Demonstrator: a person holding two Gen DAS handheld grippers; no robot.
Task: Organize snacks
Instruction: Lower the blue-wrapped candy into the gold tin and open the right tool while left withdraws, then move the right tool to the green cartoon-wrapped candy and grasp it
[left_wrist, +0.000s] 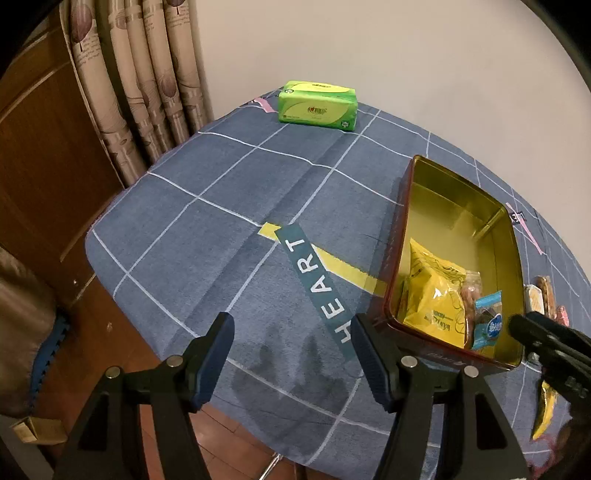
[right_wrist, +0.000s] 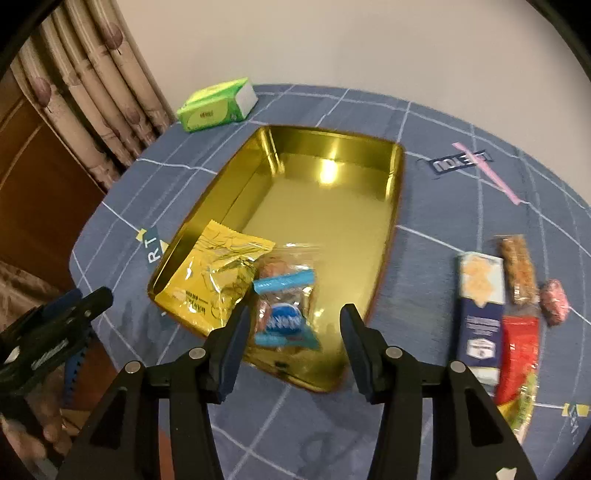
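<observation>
Gold tin (right_wrist: 388, 206) sitting on counter (right_wrist: 443, 229) under blue checked cloth, holding yellow snack bag (right_wrist: 210, 277) and blue-wrapped cookie pack (right_wrist: 284, 317) at near end. Right gripper (right_wrist: 291, 343) hovering above cookie pack, fingers apart, gripping nothing. Left gripper (left_wrist: 291, 358) hanging beside tin's outer wall, fingers apart, gripping nothing. Waiting right of tin: boxed bar (right_wrist: 480, 310), red packet (right_wrist: 519, 354), nut bar (right_wrist: 519, 269), pink sweet (right_wrist: 554, 301). Green tissue pack (right_wrist: 216, 105) lying at far edge.
</observation>
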